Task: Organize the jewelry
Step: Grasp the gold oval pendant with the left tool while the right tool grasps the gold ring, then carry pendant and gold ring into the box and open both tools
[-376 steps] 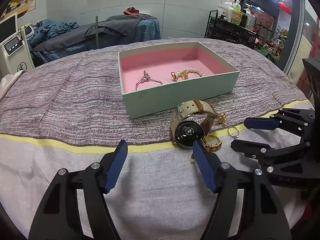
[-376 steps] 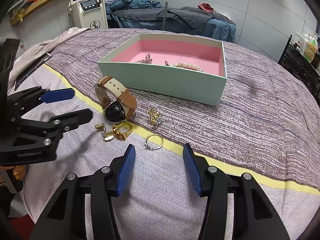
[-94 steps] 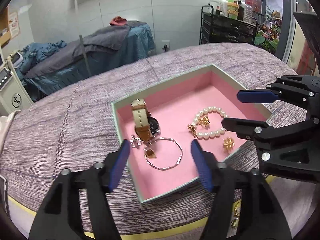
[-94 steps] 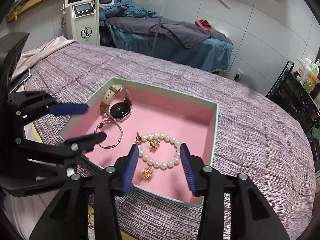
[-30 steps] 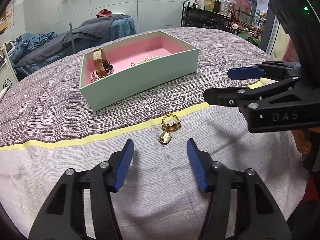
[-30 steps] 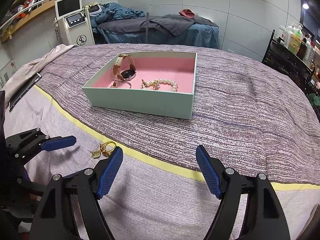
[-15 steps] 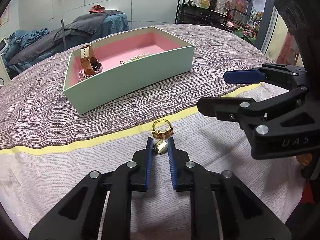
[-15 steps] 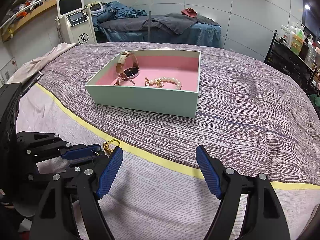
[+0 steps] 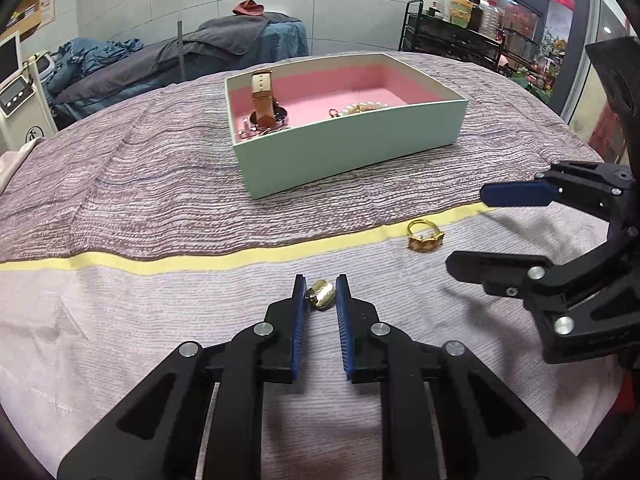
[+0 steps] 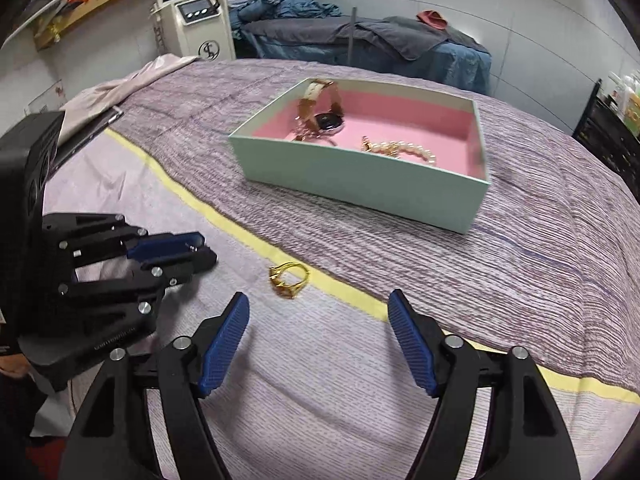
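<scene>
My left gripper (image 9: pixel 320 294) is shut on a small gold earring (image 9: pixel 322 294), held just above the cloth. A gold ring (image 9: pixel 425 235) lies by the yellow stripe to its right; it also shows in the right wrist view (image 10: pixel 289 277). My right gripper (image 10: pixel 318 322) is open and empty, just behind the ring. The mint box with pink lining (image 9: pixel 352 148) holds a tan-strap watch (image 9: pixel 263 98) and a pearl bracelet (image 9: pixel 362 107). In the right wrist view the box (image 10: pixel 360 180) stands beyond the ring, and the left gripper (image 10: pixel 208 258) sits at the left.
The bed is covered with a striped purple cloth (image 9: pixel 140 184) with a yellow stripe (image 9: pixel 200 261). A massage bed (image 9: pixel 224 44), a white machine (image 10: pixel 192 16) and a shelf of bottles (image 9: pixel 460 12) stand behind. A dark flat object (image 10: pixel 86 128) lies at the far left.
My left gripper has lifted and moved left with the earring pinched in it, away from the ring. My right gripper has moved in close behind the ring, jaws still wide.
</scene>
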The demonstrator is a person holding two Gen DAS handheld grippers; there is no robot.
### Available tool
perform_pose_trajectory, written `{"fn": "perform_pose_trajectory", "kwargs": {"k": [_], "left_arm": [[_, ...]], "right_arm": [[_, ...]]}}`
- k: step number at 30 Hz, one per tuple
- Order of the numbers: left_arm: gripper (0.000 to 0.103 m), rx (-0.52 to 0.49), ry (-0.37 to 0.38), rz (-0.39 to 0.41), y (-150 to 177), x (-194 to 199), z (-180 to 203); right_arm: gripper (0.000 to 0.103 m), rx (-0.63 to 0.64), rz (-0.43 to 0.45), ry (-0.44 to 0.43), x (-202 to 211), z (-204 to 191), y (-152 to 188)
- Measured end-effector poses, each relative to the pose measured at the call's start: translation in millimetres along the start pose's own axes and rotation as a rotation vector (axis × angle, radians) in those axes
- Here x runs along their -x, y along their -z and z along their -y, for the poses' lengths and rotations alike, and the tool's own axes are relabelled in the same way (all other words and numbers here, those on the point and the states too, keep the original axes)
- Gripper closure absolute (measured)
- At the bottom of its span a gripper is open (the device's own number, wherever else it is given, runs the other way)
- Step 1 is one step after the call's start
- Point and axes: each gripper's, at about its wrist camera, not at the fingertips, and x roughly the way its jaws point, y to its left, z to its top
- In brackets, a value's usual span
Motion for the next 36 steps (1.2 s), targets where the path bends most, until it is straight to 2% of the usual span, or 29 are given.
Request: {"fn": "perform_pose_trajectory", "kwargs": {"k": [6, 15, 36], "left_arm": [[0.088, -0.001, 0.001, 0.003, 4, 3, -2], [0.088, 0.001, 0.004, 0.003, 5, 3, -2], [0.088, -0.011, 0.022, 0.020, 0, 11, 2]], "right_arm": [[0.052, 0.040, -0.033, 0.001, -16, -16, -6], [0.080, 0.031, -0.030, 0.005, -20, -16, -10], [0.080, -0.035, 0.008, -0.001, -3, 3, -5]]}}
